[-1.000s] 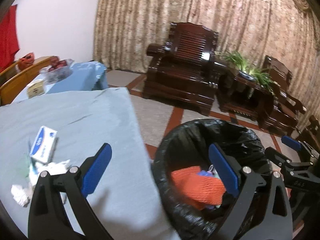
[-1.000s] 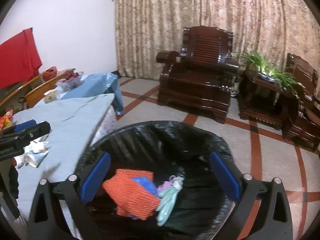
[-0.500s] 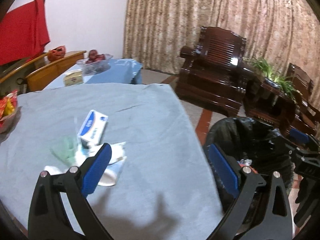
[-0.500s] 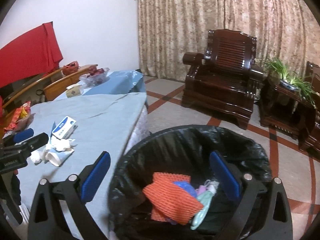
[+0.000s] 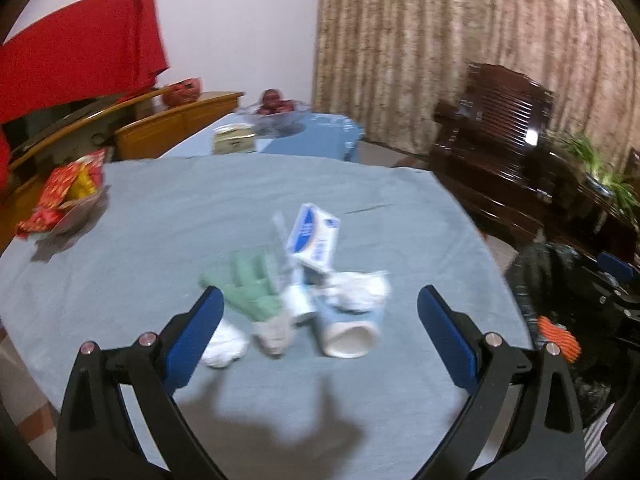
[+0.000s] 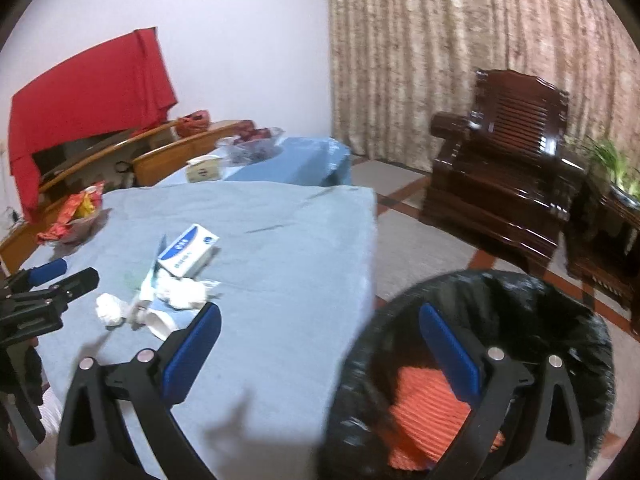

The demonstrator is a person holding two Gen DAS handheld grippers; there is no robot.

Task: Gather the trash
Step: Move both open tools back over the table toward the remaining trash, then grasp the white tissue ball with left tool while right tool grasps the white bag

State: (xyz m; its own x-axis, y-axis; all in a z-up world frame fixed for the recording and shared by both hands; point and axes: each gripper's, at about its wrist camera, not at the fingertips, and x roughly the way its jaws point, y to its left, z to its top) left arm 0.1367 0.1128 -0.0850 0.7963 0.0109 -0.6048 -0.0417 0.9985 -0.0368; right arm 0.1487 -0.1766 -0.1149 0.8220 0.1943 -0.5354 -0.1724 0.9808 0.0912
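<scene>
A pile of trash lies on the blue tablecloth [image 5: 200, 208]: a blue-and-white box [image 5: 314, 236], a green glove [image 5: 250, 284], a white paper cup [image 5: 352, 336] on its side, crumpled tissue [image 5: 222, 346]. My left gripper [image 5: 320, 324] is open and empty, just short of the pile. My right gripper [image 6: 320, 340] is open and empty above the table edge beside the black-bagged bin [image 6: 520, 320], which holds an orange net [image 6: 428, 408]. The pile also shows in the right wrist view [image 6: 176, 292].
A bowl of red snack packets [image 5: 68, 200] sits at the table's left. A second table behind carries a fruit bowl [image 5: 276, 116] and a small box [image 5: 234, 140]. Dark wooden armchairs [image 6: 508, 184] and a plant [image 6: 612, 160] stand on the tiled floor to the right.
Both grippers have swung left, away from the bin and toward the table. My left gripper now faces the trash pile head on; the bin has slid to the right edge of its view.
</scene>
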